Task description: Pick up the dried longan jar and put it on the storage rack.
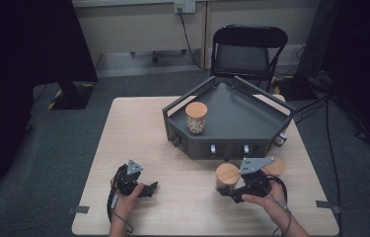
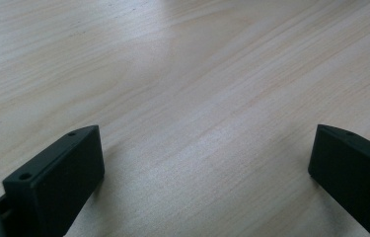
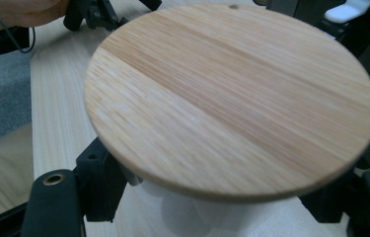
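The right claw (image 1: 235,190) is closed around a glass jar with a wooden lid (image 1: 227,175), which stands on the near right part of the wooden surface (image 1: 138,143), just in front of the dark tray (image 1: 232,118). The left claw (image 1: 148,188) rests low over the near left part of the surface, its jaws wide apart and holding nothing. A second jar (image 1: 196,117) stands inside the tray, at its left side.
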